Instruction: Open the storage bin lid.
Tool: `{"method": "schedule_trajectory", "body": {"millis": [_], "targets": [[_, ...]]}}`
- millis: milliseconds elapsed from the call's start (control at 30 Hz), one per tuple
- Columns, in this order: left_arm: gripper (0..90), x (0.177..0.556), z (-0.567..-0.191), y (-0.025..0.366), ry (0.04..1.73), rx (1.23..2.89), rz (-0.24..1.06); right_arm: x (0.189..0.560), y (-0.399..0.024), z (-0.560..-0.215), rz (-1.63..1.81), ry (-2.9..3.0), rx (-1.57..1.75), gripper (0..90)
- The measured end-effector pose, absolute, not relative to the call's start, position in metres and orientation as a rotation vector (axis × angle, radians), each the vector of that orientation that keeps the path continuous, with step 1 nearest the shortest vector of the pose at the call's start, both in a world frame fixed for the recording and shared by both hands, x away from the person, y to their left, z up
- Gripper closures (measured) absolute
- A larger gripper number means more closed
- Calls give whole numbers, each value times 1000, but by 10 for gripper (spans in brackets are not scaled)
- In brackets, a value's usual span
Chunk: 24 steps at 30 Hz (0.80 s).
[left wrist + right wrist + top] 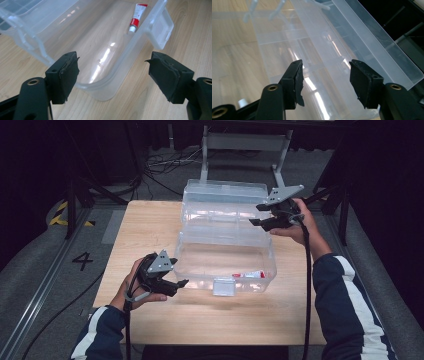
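Note:
A clear plastic box (pixel 200 281) stands open in the middle of the wooden table, its lid (pixel 225 202) laid back behind it. A red and white tube (pixel 248 275) lies inside near the front right; in the left gripper view the tube (pixel 137 18) rests against the front wall by the latch (pixel 162 27). My left gripper (pixel 179 272) hovers open at the box's front left corner, and its jaws (pixel 112 62) span the rounded corner without touching it. By the lid's right end, my right gripper (pixel 256 214) is open too, with nothing between its jaws (pixel 325 67) above the lid (pixel 367 42).
The table (pixel 150 230) has bare wood left of the box and along its front edge. A grey metal frame (pixel 245 145) and loose cables (pixel 160 165) lie on the floor beyond the table. Dark rails run along both sides.

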<state>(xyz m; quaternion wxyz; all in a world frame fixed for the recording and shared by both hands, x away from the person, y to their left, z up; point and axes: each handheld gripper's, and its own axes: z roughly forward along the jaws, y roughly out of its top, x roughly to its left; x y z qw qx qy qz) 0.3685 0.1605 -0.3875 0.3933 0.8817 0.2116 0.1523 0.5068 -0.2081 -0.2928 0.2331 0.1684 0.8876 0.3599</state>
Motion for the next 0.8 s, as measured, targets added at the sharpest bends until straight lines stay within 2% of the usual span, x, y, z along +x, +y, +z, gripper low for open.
{"method": "schedule_trajectory", "body": {"millis": [233,400,800], "targets": [[296,380,-394,141,483,2303,342,529,-196,-301,925,2491,512,453],[302,387,-401,132,475,2338,315,541,-192,-307,888,2522,550,482],[492,401,-413,113,438,2426,252,555,-188,-309,824,2615,526,653]]}}
